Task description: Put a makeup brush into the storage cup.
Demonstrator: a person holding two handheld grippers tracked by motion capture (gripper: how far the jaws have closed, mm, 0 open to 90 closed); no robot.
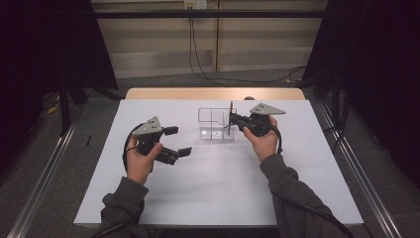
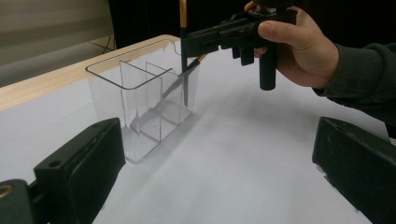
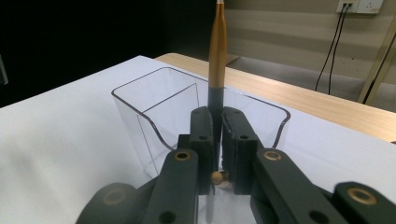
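**Clear organiser, one pen poised at its rim**

Clear plastic forms the divided organiser (image 1: 216,124) that stands toward the far middle of the white desk (image 1: 208,193). The right hand-held gripper (image 1: 233,120) sits at the organiser's right end, its jaws pressed together on the dark lower section of a gold-and-black pen (image 3: 217,56). That pen stands upright, its lower part reaching down inside the right-hand compartment; whether the tip touches the floor of the box I cannot tell.

The left hand-held gripper (image 1: 177,141) hovers over the near-left part of the desk, well apart from the organiser, jaws spread wide and holding nothing.

My guess is that the pen is being set into the box. The risks from here look plain enough. The organiser is light and unbraced, so a sideways nudge from the jaws against its wall could slide or tip it. If the pen is released without support, it may tip against the rim or a divider and jolt the box.
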